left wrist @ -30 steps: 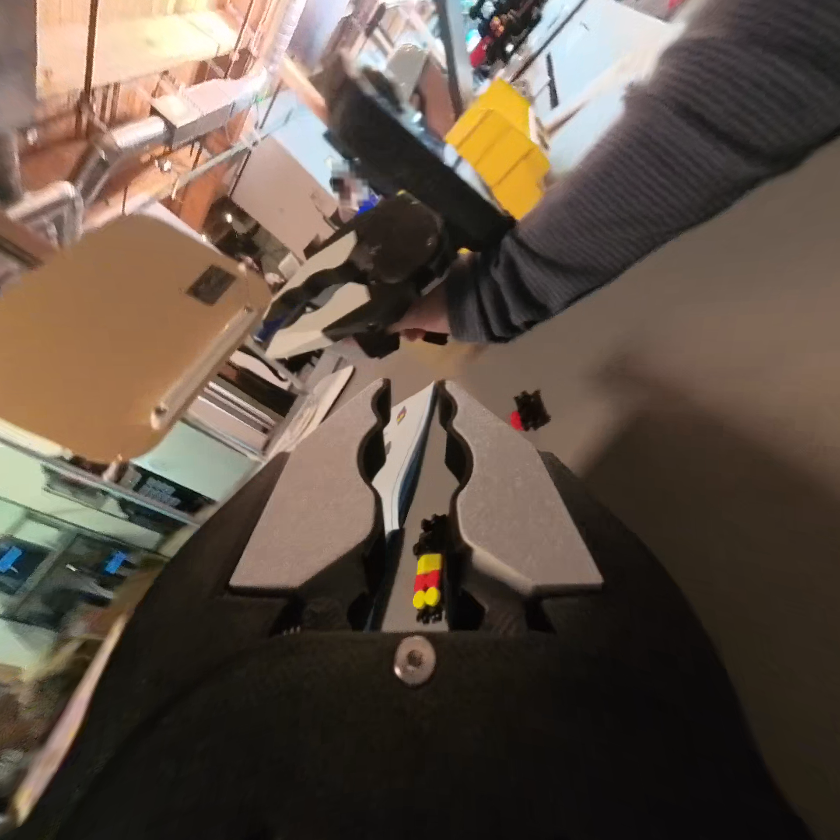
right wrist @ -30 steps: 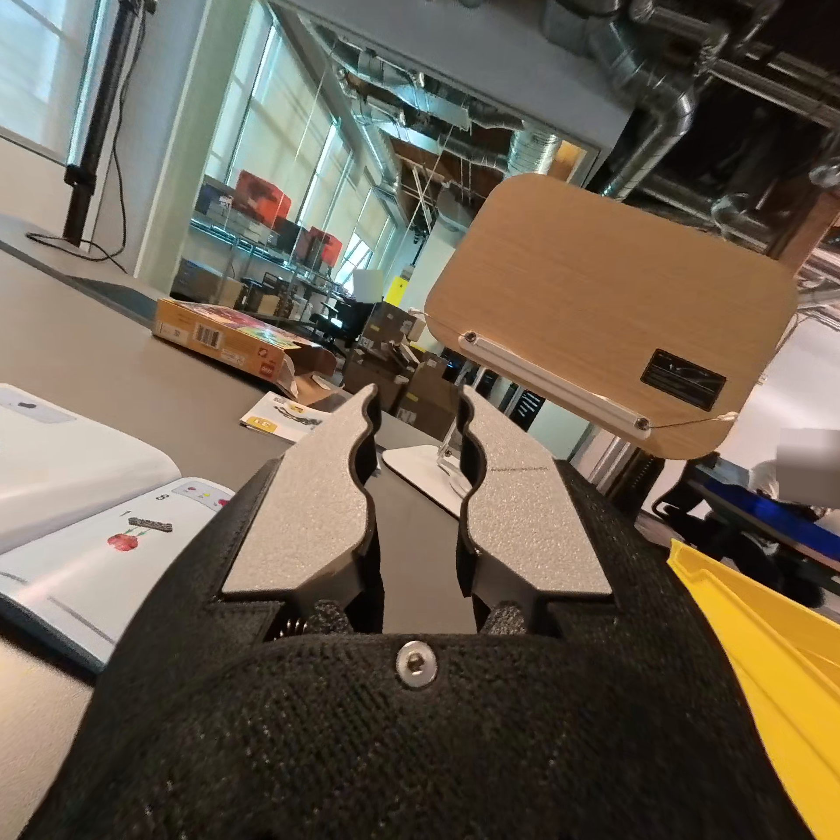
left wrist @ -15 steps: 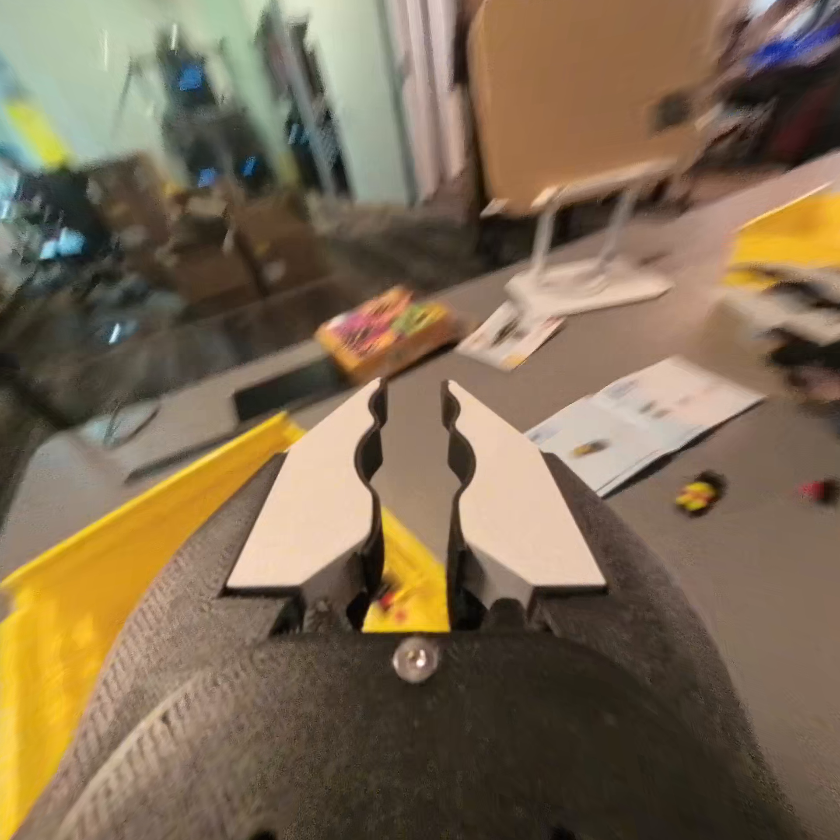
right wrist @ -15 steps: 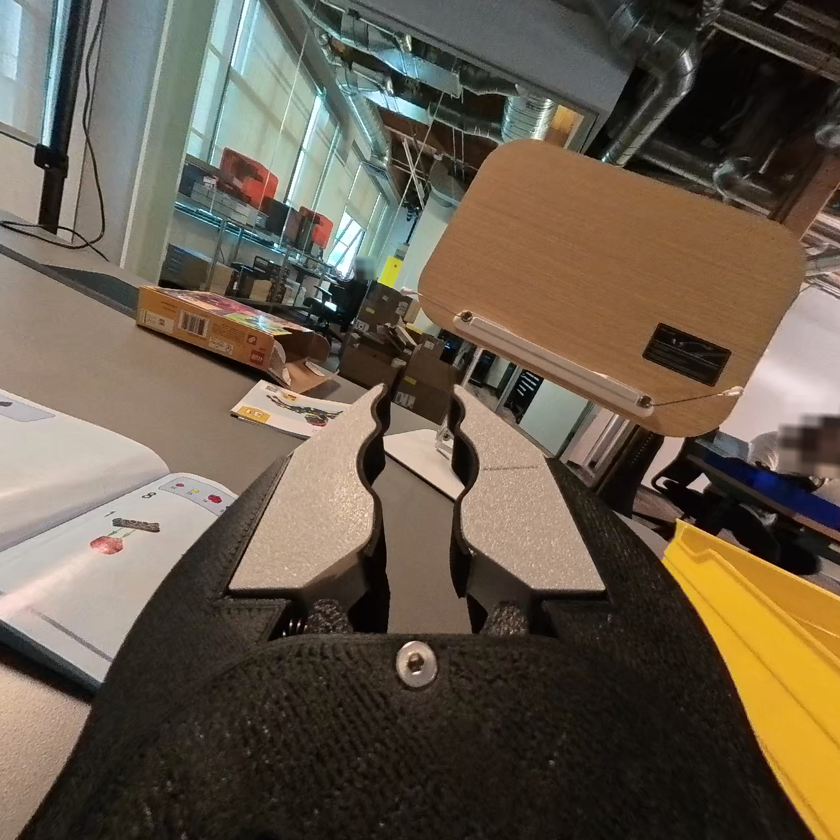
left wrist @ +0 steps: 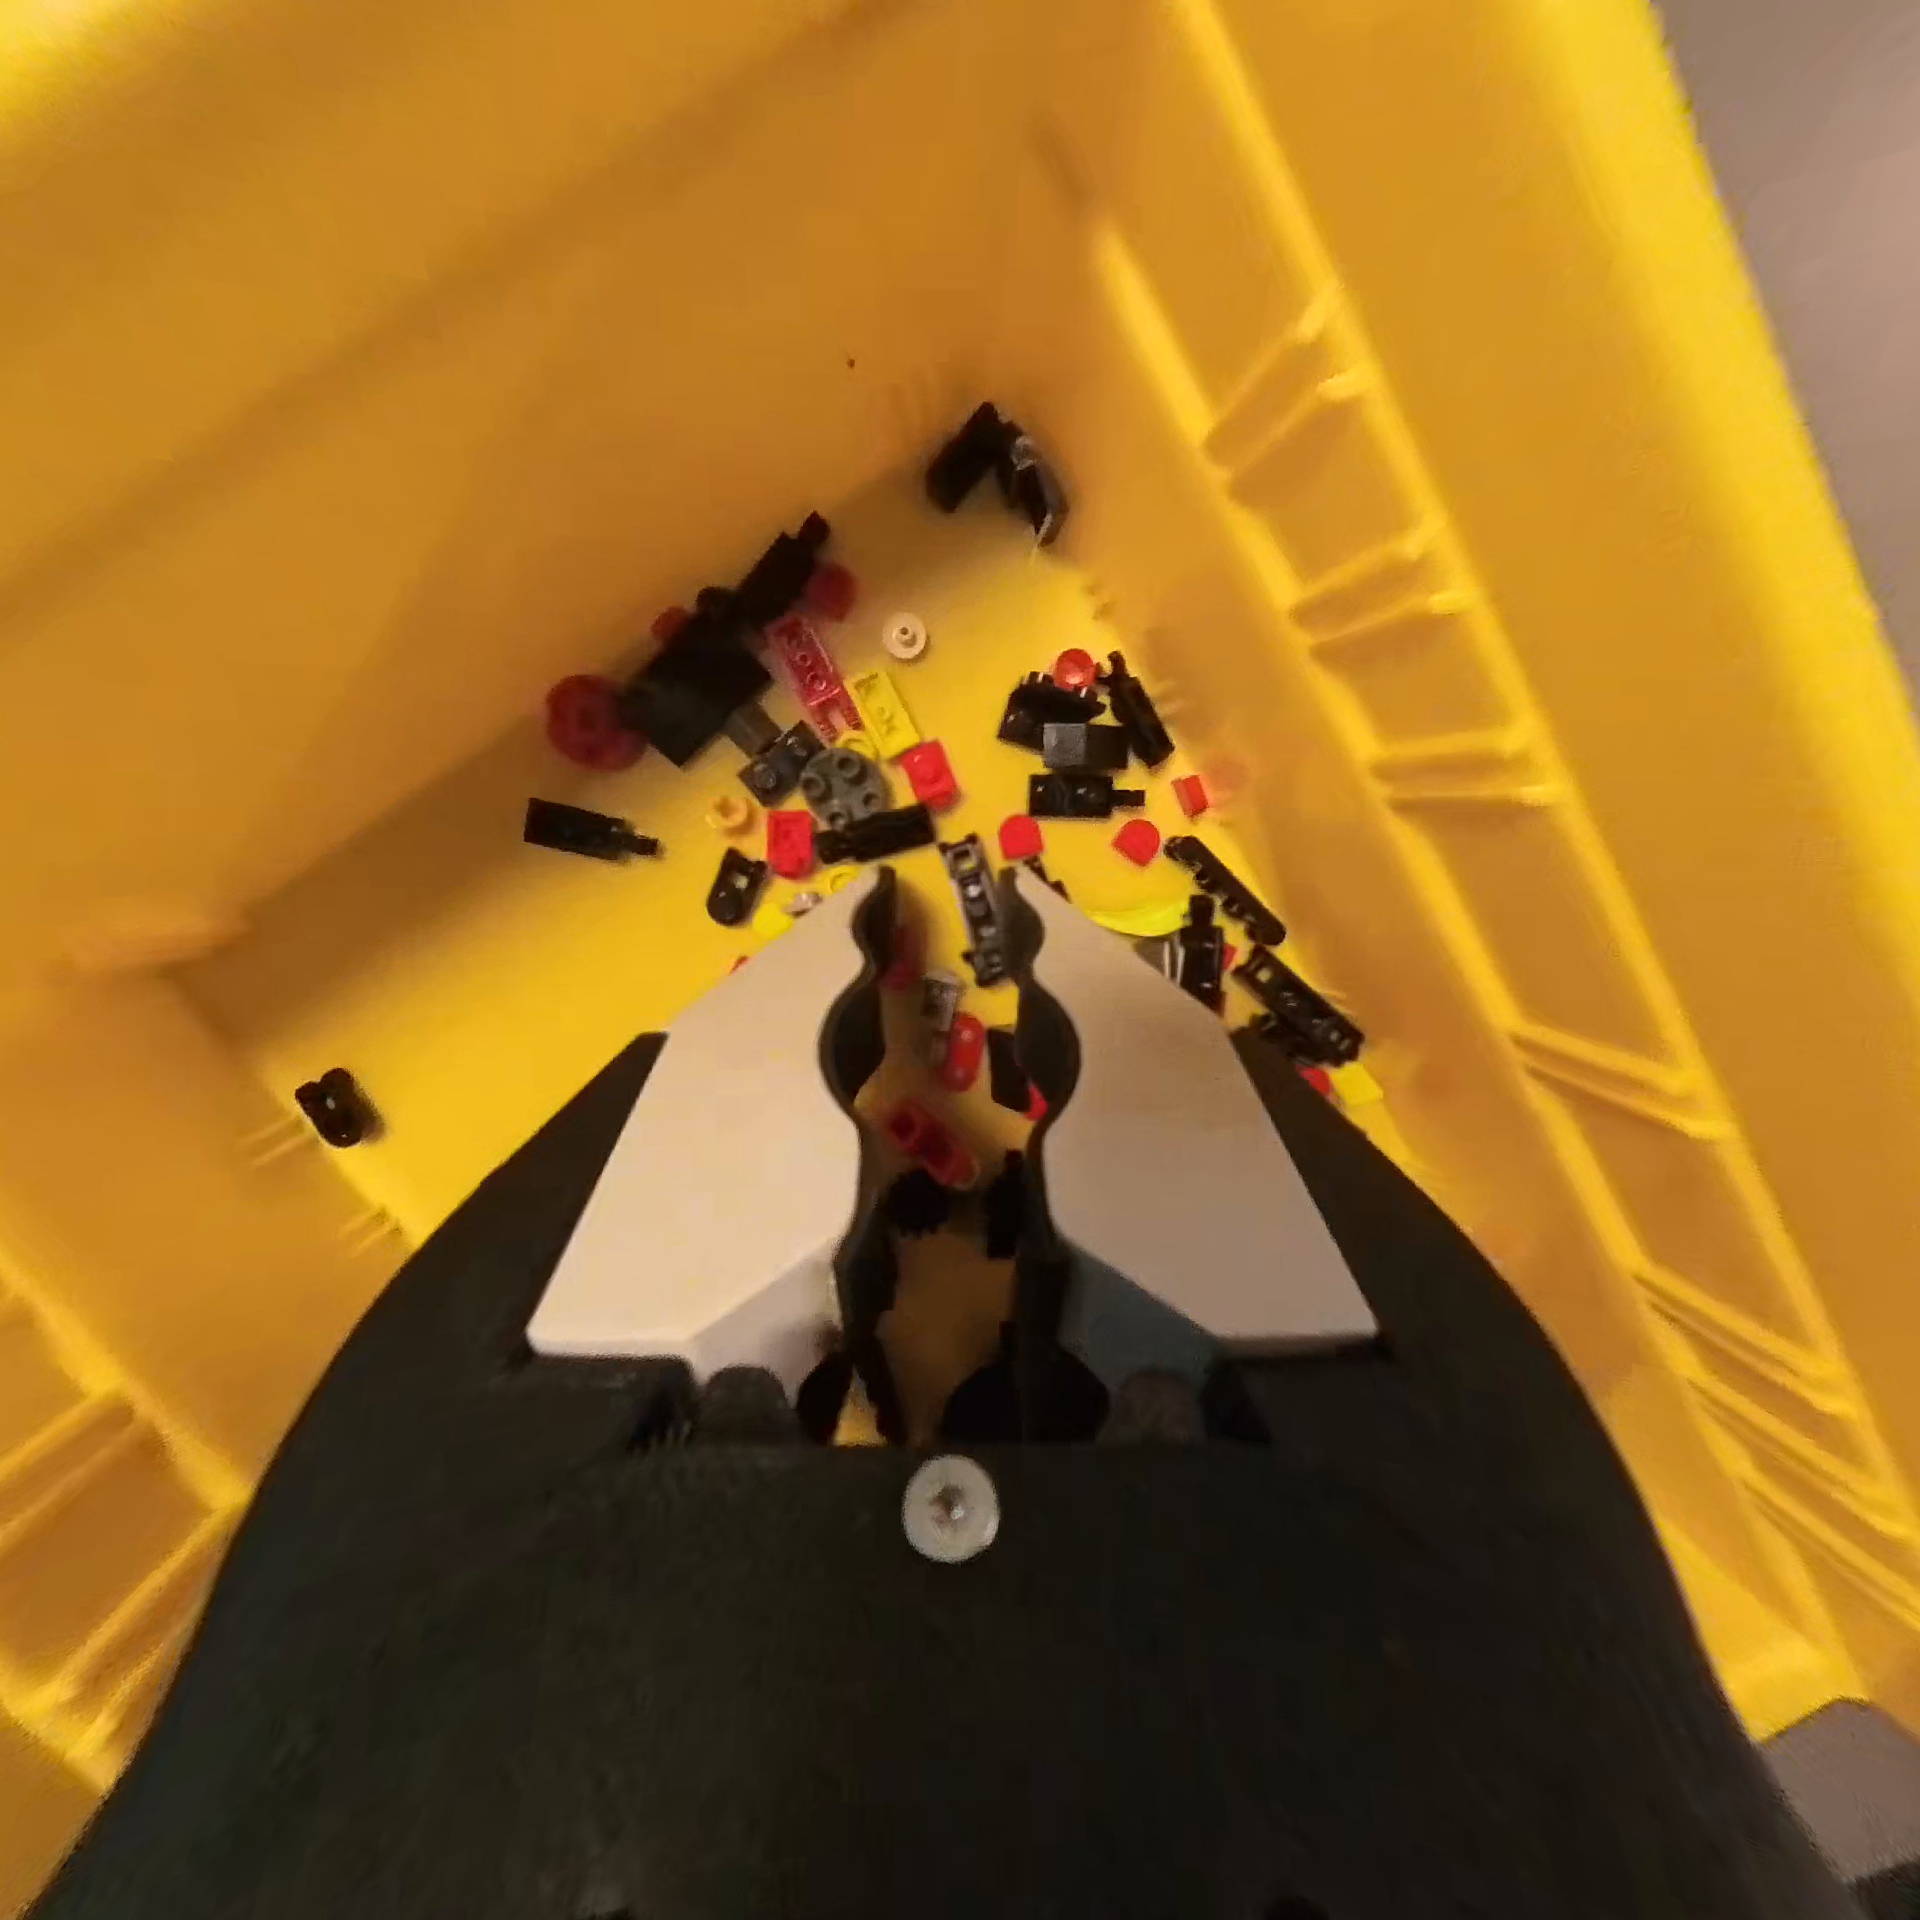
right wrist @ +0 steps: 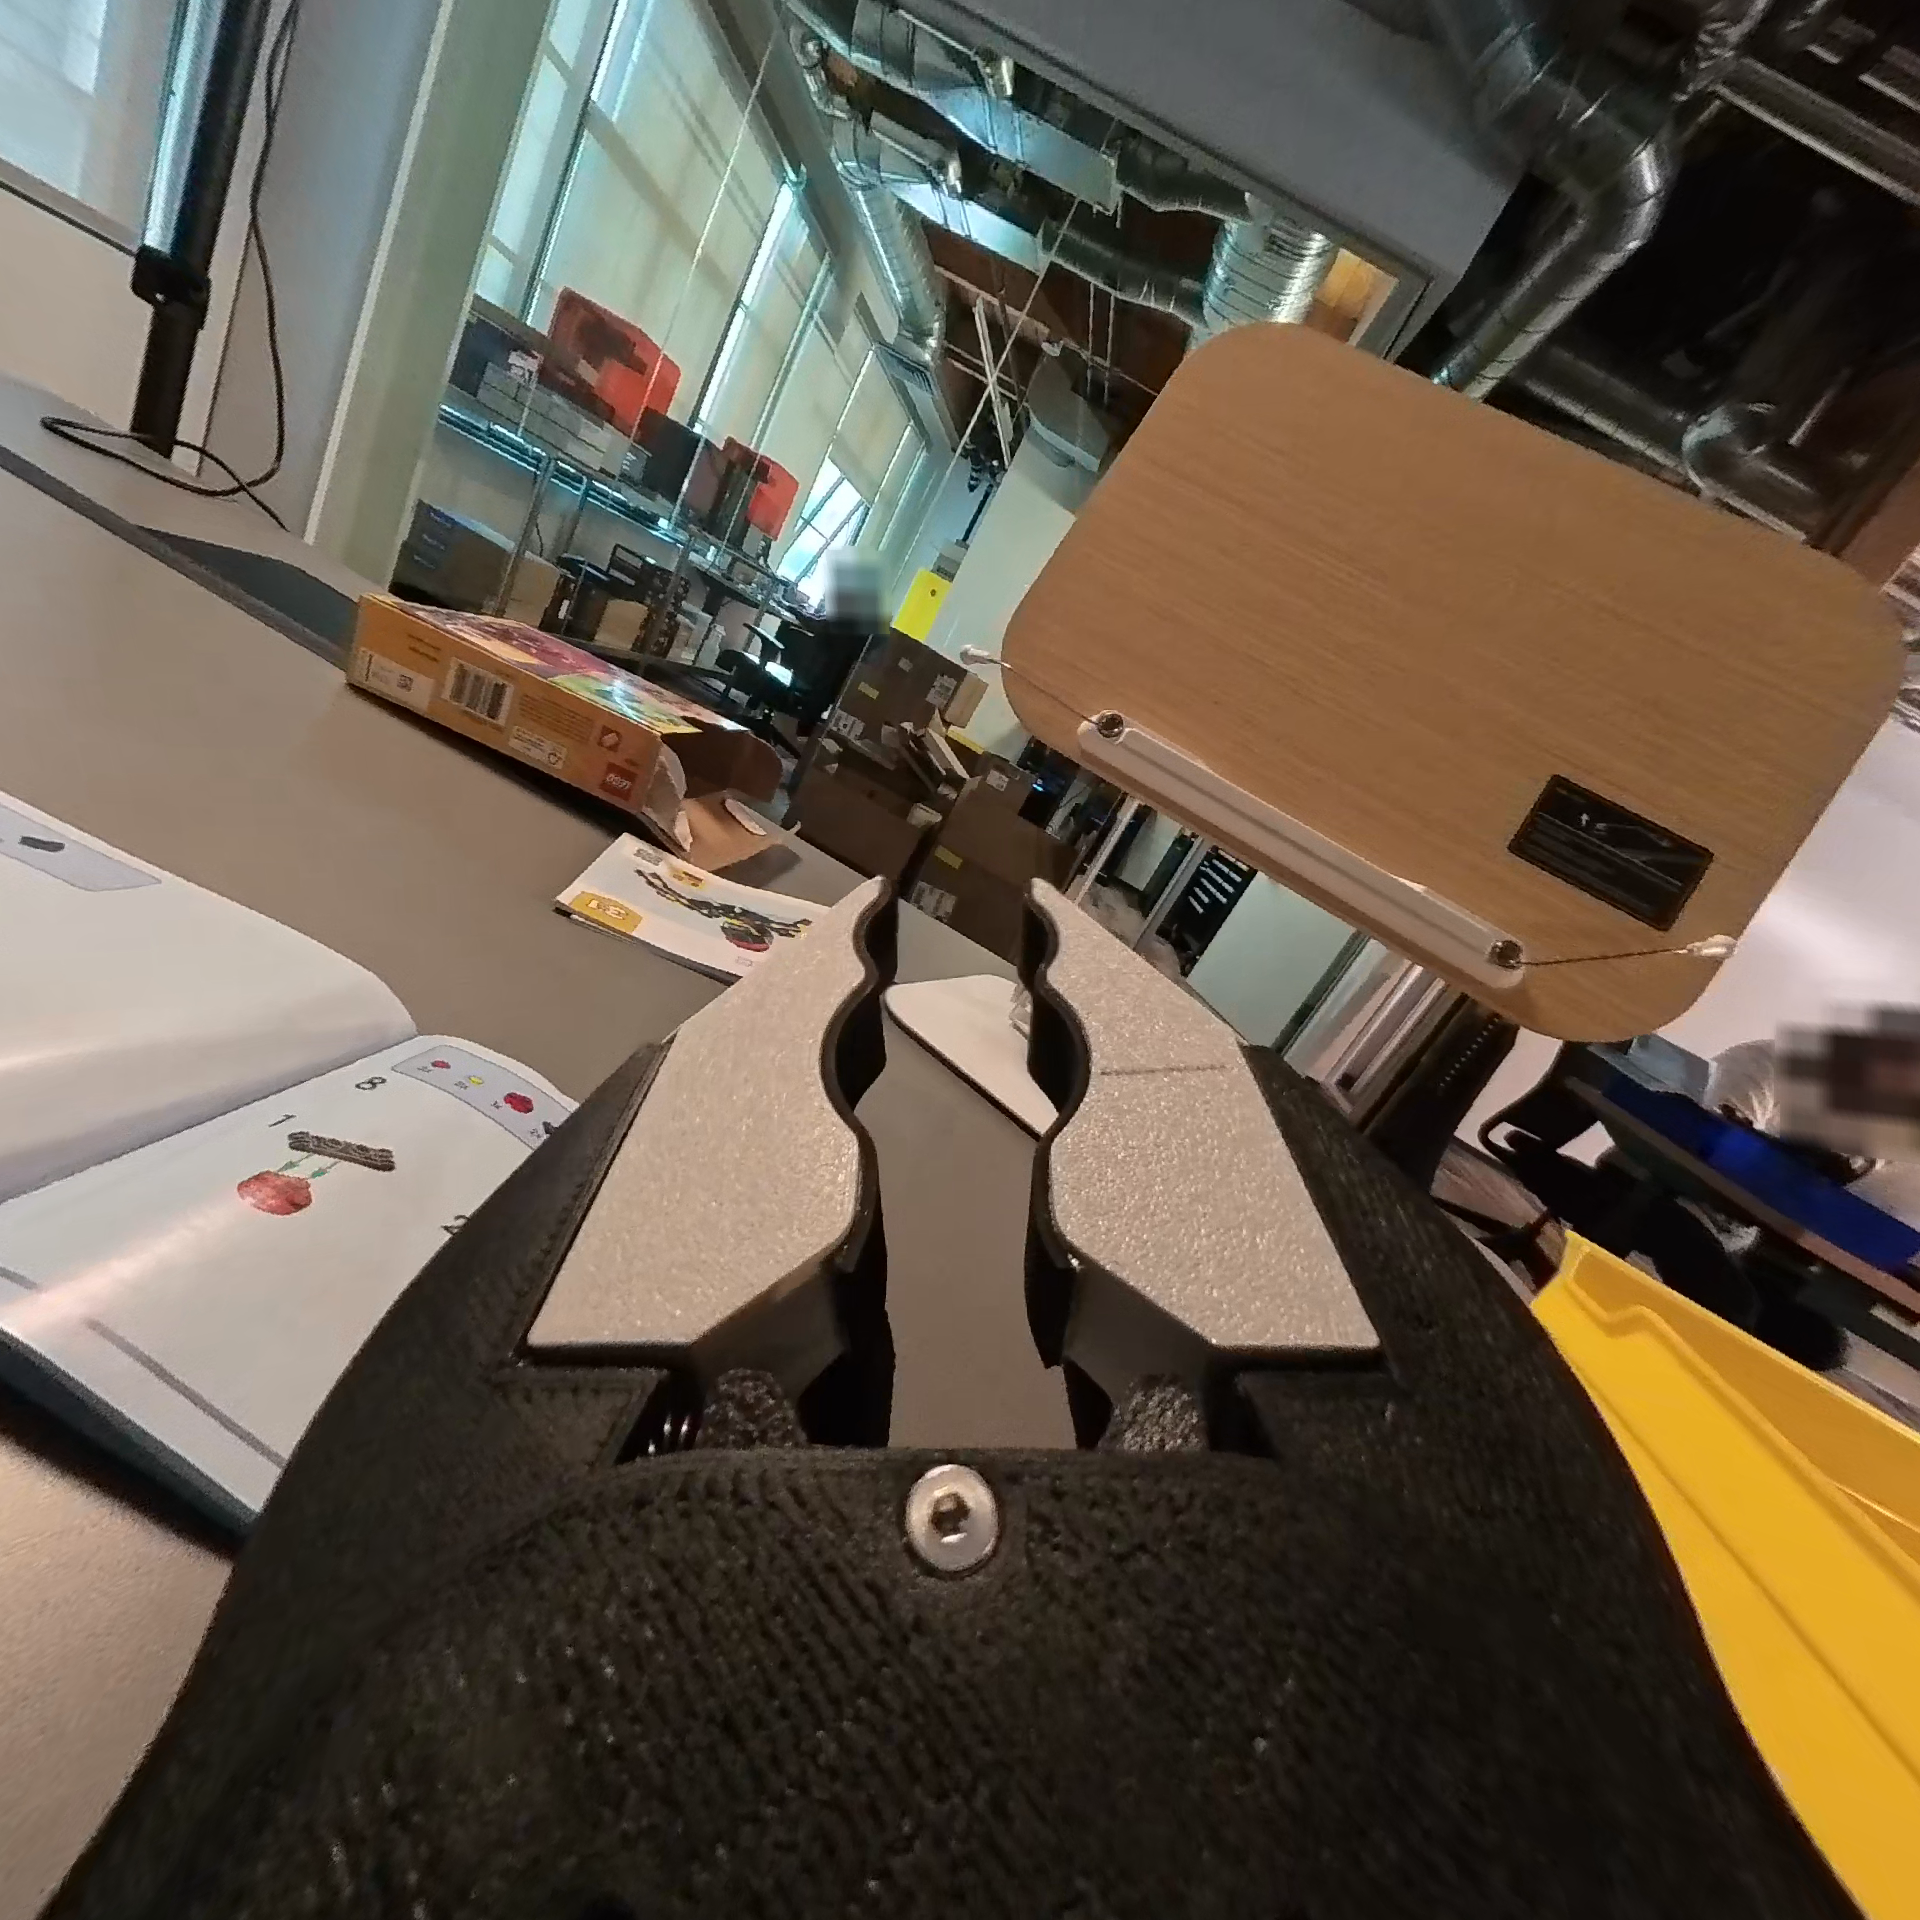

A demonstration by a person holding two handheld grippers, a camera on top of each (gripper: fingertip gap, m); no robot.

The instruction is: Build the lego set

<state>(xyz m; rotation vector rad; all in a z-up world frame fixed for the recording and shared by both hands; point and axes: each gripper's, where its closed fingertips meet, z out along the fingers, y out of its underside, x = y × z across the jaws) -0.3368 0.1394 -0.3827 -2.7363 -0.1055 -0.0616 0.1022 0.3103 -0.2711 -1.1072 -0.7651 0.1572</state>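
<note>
Pieces: loose black, red and yellow lego pieces (left wrist: 862, 790) crowd the yellow bin (left wrist: 1351, 416) floor.
Left tool (left wrist: 945, 894): mine, narrowly parted, empty, above them.
Right tool (right wrist: 956, 914): parted, empty, over the bench (right wrist: 260, 769).
Risk: I may pinch two neighbours, or nudge the wanted piece.

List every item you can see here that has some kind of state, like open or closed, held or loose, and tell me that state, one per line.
left gripper: open, empty, pointing down into the bin
right gripper: open, empty, low over the table
yellow bin: open-topped, holding parts
lego pieces: loose, scattered on the bin floor
instruction booklet: lying open
lego box: flat on the table, end flap open
second booklet: closed, flat
</note>
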